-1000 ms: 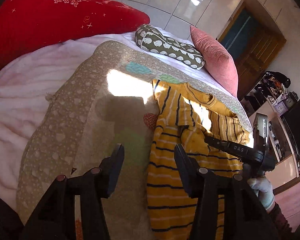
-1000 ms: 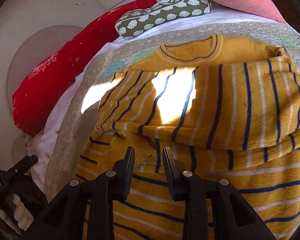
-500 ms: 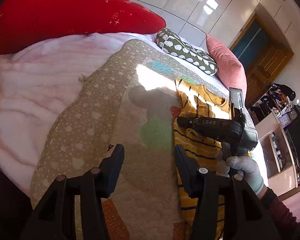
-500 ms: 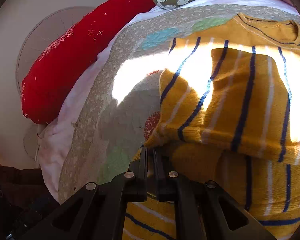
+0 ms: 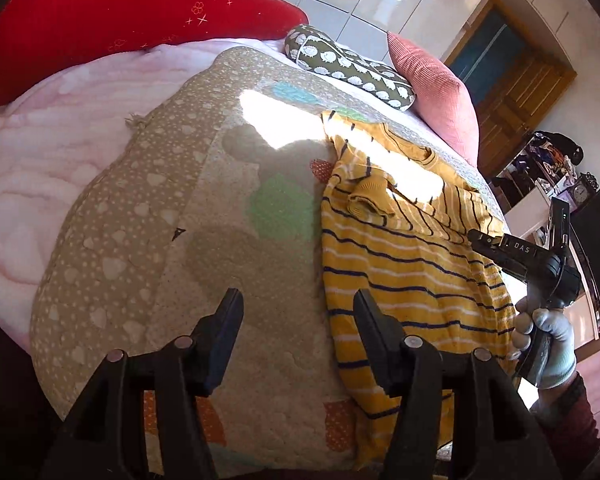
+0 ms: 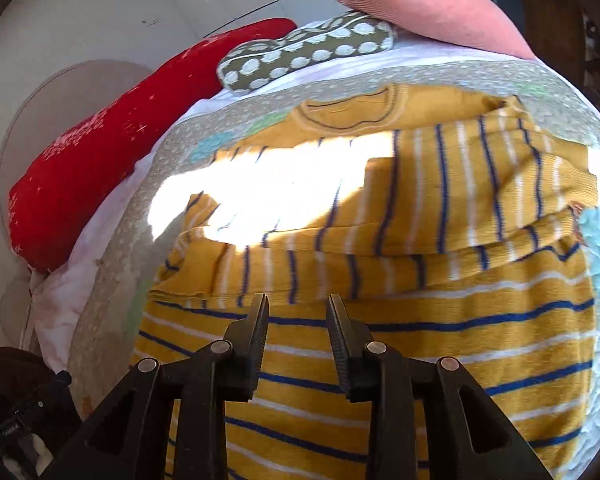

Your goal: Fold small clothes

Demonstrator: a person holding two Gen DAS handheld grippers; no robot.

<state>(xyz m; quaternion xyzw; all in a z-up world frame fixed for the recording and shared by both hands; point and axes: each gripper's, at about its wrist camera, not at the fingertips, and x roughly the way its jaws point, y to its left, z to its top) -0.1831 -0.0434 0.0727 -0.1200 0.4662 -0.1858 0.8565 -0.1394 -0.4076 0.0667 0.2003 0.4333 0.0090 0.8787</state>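
Lying right of centre on the quilt [image 5: 148,216], the striped yellow sweater [image 5: 400,280] has both sleeves folded across; the left gripper [image 5: 298,300] and right gripper [image 6: 298,304] hover released, grasping nothing.

Yellow striped sweater [image 6: 400,320] is soft ribbed knit; quilt [image 5: 148,240] matt stitched cotton; pink pillow [image 5: 432,96] corduroy-ribbed; upper-right door [image 5: 516,92] varnished wood; gripper fingers [image 6: 256,328] matt black plastic, ridged.
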